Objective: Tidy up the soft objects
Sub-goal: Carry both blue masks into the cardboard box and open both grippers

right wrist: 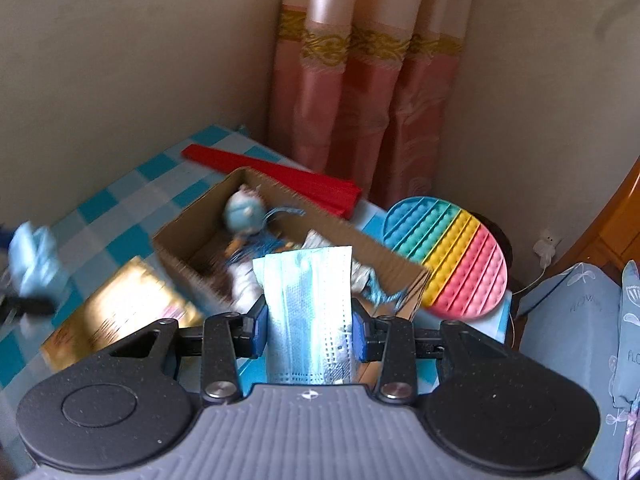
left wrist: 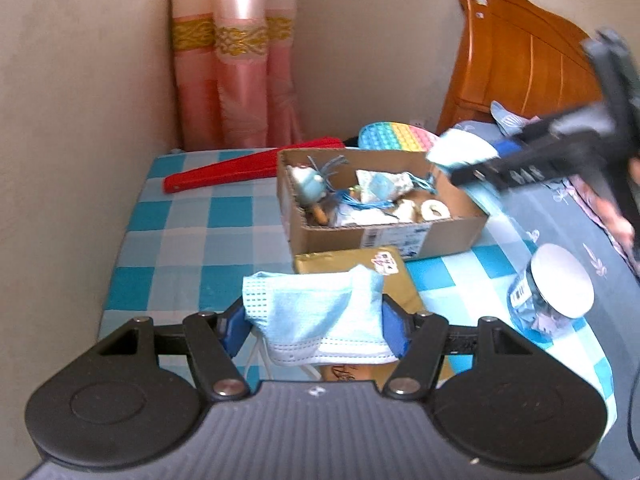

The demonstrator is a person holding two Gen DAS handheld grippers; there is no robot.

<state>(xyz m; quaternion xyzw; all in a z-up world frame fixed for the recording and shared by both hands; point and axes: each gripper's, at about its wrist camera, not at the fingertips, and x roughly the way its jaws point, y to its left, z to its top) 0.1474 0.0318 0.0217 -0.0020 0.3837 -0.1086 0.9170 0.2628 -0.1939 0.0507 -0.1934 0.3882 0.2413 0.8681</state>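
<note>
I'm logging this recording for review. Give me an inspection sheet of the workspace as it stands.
Surface: blue-checked cloth on a table.
Job's things: a mask in the left hand-held gripper; a second mask in the right hand-held gripper; open box already holding soft toys.
Clutter: red fan, rainbow pop toy, gold packet, white-lidded jar.
Grippers: both shut on masks.
Cables: white wire from a wall plug.
Surroundings: pink curtain, wooden headboard, beige walls.
</note>
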